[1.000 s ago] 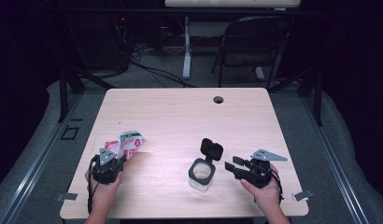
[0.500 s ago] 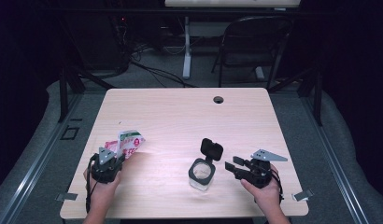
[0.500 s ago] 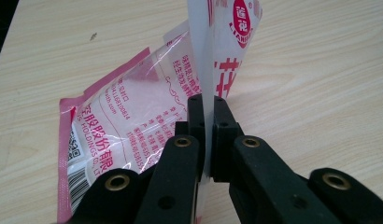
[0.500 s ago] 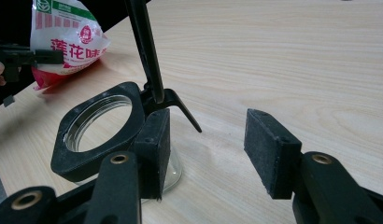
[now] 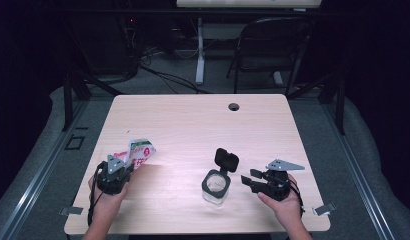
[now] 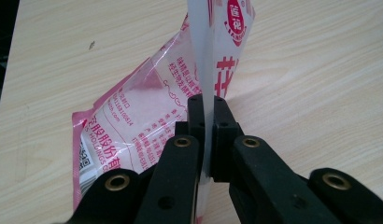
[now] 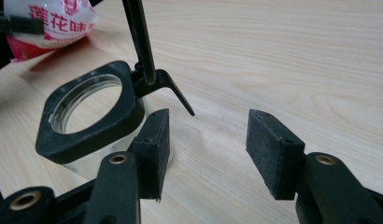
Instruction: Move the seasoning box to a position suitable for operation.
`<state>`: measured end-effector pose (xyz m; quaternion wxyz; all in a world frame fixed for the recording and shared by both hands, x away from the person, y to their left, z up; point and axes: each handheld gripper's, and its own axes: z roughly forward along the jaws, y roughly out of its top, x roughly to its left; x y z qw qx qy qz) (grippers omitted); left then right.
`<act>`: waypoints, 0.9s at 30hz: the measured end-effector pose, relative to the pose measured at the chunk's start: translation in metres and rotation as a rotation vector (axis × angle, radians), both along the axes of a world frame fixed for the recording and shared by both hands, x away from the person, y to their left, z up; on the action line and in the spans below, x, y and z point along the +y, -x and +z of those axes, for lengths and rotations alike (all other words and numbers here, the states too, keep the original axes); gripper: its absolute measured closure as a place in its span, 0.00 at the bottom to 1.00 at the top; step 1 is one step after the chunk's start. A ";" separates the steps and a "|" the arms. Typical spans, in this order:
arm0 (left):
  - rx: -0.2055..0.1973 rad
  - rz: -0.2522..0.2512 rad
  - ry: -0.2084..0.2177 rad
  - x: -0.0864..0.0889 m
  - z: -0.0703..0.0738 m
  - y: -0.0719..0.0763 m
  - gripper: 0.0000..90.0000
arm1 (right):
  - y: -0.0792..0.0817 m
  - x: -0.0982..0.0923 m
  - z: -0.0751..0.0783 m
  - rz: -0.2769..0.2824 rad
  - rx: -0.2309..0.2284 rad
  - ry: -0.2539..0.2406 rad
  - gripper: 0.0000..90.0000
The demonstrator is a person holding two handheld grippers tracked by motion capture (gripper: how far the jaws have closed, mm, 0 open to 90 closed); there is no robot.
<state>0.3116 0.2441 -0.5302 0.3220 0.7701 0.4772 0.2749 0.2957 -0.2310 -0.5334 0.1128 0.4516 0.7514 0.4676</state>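
Left claw (image 6: pixel 206 140): clamped on the red-printed bag's (image 6: pixel 147 112) edge.
Right claw (image 7: pixel 203 154): jaws apart, nothing between them.
Jar (image 5: pixel 215 186): lid flipped up, at the right claw's 9 o'clock on the surface (image 5: pixel 193 125).

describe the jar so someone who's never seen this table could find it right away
On the wooden table, look along the near edge, between the two hands. The jar stands there beside the right gripper, far from the red and white packet. It is clear, with a black square collar and a black lid flipped up.
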 end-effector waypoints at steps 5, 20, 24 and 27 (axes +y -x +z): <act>-0.001 -0.014 -0.019 0.002 0.008 -0.001 1.00 | -0.001 0.001 0.000 0.021 0.013 0.040 0.55; -0.092 -0.026 -0.018 0.013 0.058 0.002 1.00 | -0.002 -0.002 0.000 0.018 0.058 0.015 0.58; -0.106 -0.040 -0.010 0.014 0.069 0.003 1.00 | -0.002 -0.002 0.000 0.012 0.057 0.003 0.58; -0.113 -0.052 -0.002 0.012 0.073 0.004 1.00 | -0.002 -0.003 0.000 0.012 0.055 0.008 0.58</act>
